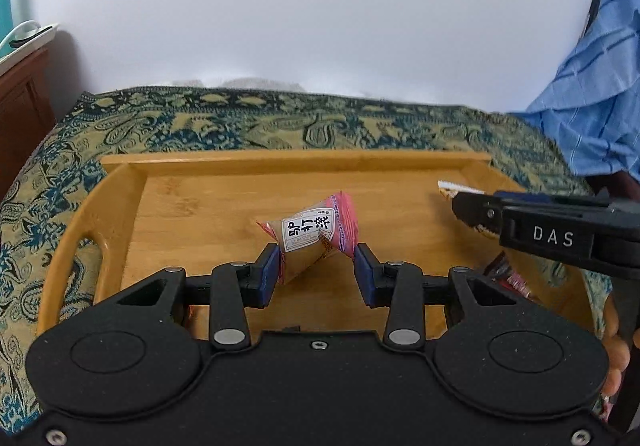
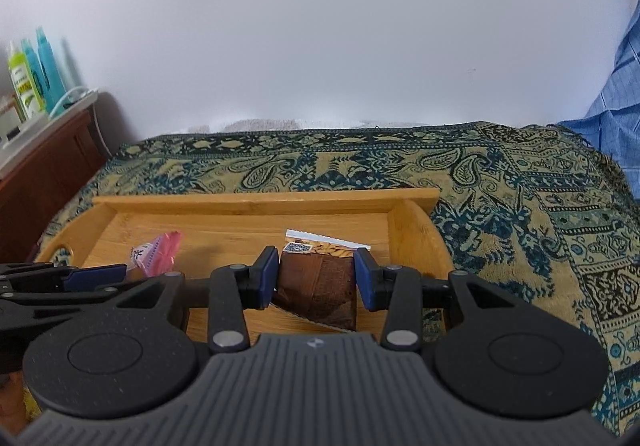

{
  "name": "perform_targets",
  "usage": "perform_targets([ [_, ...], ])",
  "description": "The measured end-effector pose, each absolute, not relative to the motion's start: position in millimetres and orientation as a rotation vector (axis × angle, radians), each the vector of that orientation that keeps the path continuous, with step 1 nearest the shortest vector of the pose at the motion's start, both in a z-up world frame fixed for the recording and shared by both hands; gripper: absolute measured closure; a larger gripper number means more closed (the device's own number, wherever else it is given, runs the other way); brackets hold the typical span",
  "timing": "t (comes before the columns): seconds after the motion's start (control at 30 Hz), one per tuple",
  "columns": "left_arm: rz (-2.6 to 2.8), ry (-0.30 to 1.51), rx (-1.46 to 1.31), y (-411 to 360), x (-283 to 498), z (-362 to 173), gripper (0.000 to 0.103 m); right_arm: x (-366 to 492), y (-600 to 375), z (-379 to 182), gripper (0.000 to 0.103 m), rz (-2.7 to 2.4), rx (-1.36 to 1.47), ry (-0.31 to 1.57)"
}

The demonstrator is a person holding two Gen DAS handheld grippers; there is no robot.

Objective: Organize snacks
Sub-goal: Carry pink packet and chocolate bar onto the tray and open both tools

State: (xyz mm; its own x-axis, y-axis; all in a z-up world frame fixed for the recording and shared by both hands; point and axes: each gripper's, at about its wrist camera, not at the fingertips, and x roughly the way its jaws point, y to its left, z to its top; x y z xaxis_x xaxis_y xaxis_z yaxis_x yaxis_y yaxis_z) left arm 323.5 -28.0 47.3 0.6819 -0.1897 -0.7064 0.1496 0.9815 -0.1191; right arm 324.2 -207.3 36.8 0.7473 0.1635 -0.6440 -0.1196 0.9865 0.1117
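left gripper: fingers clamped on pink snack packet, held centre frame over wooden tray | right gripper: fingers clamped on brown snack packet, long axis running away from camera, above tray's right part | both poised for release.

The counter is covered with a woven cloth in a paisley pattern of teal, black and beige; the cloth hangs over the edges. On the cloth lies a wooden tray with a raised rim and a handle cutout at its left end. At the far right edge, a blue fabric touches the cloth. Behind the counter is a plain white wall.
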Motion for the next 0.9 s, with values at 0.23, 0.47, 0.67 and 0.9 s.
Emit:
perform_targets([
  [0.23,-0.188,0.810,-0.036,-30,323,44,0.064,324,-202,30,0.057,0.149,0.029,0.718],
  [0.47,-0.185,0.811,-0.030,-30,323,43,0.064,322,-201,23,0.057,0.144,0.032,0.730],
  [0.67,-0.178,0.808,-0.017,-31,323,44,0.064,322,-201,20,0.057,0.137,0.040,0.727],
  [0.9,-0.175,0.808,-0.006,-33,323,43,0.062,322,-200,18,0.054,0.139,0.030,0.722],
])
